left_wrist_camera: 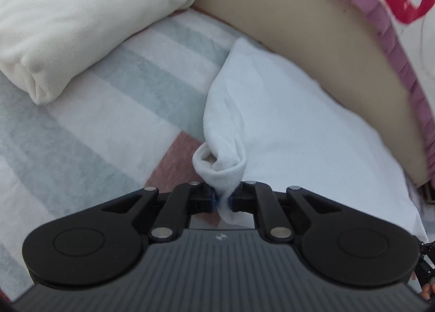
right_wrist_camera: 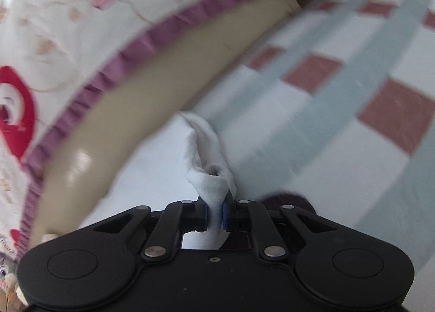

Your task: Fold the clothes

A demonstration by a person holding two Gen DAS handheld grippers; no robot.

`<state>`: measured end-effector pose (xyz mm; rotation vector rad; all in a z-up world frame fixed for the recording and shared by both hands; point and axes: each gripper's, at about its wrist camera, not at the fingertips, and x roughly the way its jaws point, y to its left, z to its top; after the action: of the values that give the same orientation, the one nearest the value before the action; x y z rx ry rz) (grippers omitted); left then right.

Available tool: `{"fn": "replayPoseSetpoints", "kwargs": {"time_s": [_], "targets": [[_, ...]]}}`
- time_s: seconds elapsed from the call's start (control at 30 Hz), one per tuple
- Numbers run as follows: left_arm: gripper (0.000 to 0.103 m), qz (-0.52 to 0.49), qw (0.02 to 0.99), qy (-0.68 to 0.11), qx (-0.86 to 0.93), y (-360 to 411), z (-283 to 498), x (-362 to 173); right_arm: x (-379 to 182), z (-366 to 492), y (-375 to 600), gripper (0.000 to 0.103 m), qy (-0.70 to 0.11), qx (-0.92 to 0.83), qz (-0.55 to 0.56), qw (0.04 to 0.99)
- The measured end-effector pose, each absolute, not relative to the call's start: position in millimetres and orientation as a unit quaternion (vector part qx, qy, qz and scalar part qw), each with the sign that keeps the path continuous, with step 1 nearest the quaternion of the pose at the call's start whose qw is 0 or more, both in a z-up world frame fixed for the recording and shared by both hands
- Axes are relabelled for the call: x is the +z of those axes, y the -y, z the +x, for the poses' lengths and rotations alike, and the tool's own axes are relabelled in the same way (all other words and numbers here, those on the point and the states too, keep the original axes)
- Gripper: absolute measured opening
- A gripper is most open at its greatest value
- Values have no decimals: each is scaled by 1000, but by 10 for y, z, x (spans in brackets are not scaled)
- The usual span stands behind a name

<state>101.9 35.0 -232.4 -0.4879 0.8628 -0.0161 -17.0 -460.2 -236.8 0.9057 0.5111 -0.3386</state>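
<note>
Claws point(left_wrist_camera: 223, 199) point(right_wrist_camera: 215, 215) — white cloth point(left_wrist_camera: 285, 121) between — pinched

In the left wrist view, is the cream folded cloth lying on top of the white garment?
No, the cream folded cloth lies apart on the striped blanket, away from the white garment.

Wrist cameras, close, angled down – both share white cloth point(left_wrist_camera: 285, 121)

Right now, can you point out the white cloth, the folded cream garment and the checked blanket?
white cloth point(left_wrist_camera: 285, 121), left wrist view, its flat spread part.
folded cream garment point(left_wrist_camera: 81, 21), left wrist view, its top face.
checked blanket point(right_wrist_camera: 353, 148), right wrist view, a pale square.
</note>
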Motion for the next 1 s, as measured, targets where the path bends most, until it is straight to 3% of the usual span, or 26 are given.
{"fn": "replayPoseSetpoints", "kwargs": {"time_s": [0.03,0.1,0.17,0.37,0.47,0.5,0.53,0.57,0.77,1.0], "targets": [[17,-237,878,-417,-5,-367,1035,-2346,-2398,-179,4620,12,-246,-162,443,847],[20,-247,872,-422,0,-410,1068,-2386,-2417,-207,4644,18,-248,-165,458,837],[22,-275,862,-425,-4,-495,1097,-2409,-2440,-239,4666,42,-251,-168,474,827],[30,-287,861,-419,0,-533,1168,-2416,-2557,-290,4667,50,-232,-130,531,805],[28,-271,871,-410,2,-521,1217,-2414,-2603,-146,4639,50,-223,-110,524,815],[16,-260,876,-407,-1,-511,1227,-2405,-2572,-71,4626,47,-229,-107,503,827],[11,-246,881,-405,-8,-491,1233,-2381,-2539,-9,4614,18,-235,-105,483,837],[10,-231,885,-403,-16,-472,1239,-2357,-2502,28,4602,16,-241,-106,463,846],[9,-158,915,-369,-40,-362,1145,-2023,-1956,-29,4559,15,-211,-87,408,884],[9,-236,883,-401,-62,-498,868,-1973,-1677,-280,4701,15,-234,-103,410,876]]}}
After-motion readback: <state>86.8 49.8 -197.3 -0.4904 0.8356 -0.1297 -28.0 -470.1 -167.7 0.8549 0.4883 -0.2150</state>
